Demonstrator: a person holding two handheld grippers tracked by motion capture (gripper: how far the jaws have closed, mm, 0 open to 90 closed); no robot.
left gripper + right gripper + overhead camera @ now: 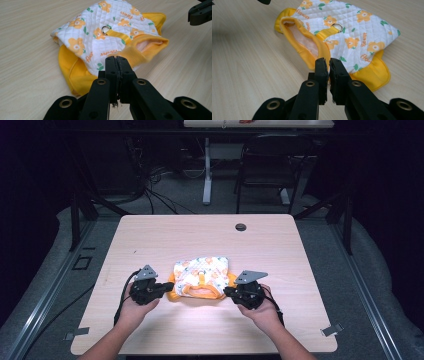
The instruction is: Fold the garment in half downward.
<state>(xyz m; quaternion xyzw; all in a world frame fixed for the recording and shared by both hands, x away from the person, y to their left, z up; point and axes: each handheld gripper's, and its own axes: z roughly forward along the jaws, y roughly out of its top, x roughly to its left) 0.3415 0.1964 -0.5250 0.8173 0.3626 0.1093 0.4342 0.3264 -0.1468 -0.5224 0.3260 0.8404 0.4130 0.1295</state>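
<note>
A small quilted pet vest (201,276), white with orange flowers and yellow trim, lies flat on the wooden table (150,235), a little nearer the front edge than the back and about midway between the side edges. The left gripper (167,286) sits at the vest's left side, its jaws pressed together with no cloth visibly between them; in the left gripper view the tips rest just before the yellow ribbed collar (140,53). The right gripper (228,291) sits at the vest's right side, jaws nearly together with a thin gap, tips just beside the collar's rim. A yellow strap with a metal ring (337,26) crosses the vest's back
</note>
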